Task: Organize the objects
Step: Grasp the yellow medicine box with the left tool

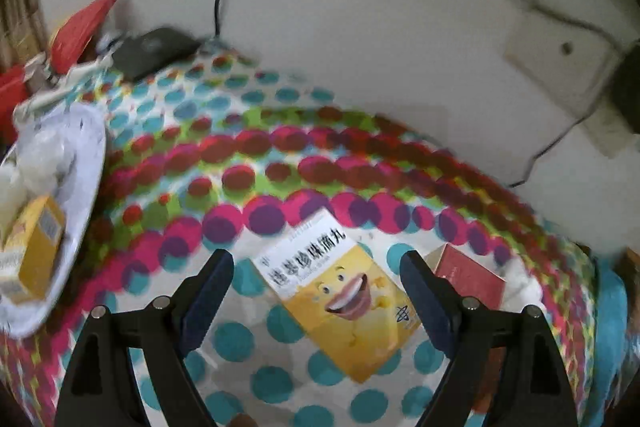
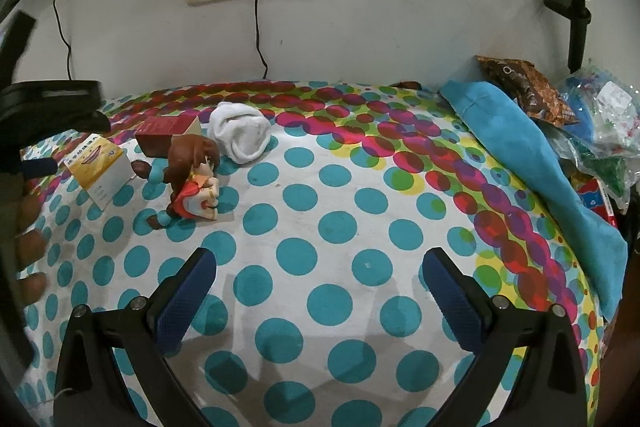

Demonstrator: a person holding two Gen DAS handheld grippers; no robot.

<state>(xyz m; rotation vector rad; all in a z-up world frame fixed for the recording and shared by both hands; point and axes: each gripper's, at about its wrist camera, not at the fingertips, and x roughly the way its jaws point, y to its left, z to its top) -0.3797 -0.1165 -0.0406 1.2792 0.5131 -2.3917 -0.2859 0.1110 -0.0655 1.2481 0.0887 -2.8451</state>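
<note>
**Both tongs wide over the dotted cloth**

The left gripper (image 1: 316,287) stands wide, its jaws on either side of the yellow medicine box (image 1: 340,301) lying flat on the dotted cloth (image 1: 240,163), not touching it. A red box (image 1: 468,277) sits just beyond its right finger. The right gripper (image 2: 320,287) is wide and holds nothing; the figurine (image 2: 194,177) and white sock (image 2: 240,133) lie ahead to its left.

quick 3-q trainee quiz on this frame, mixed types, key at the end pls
1. True or false: the left gripper is shut on the yellow medicine box.
2. What lies directly behind the figurine? A) red box B) blue cloth C) snack bag
3. Fill in: the white sock is rolled into a ____.

Key: 1 false, its jaws are open around the box; 2 A, the red box; 3 ball.
</note>
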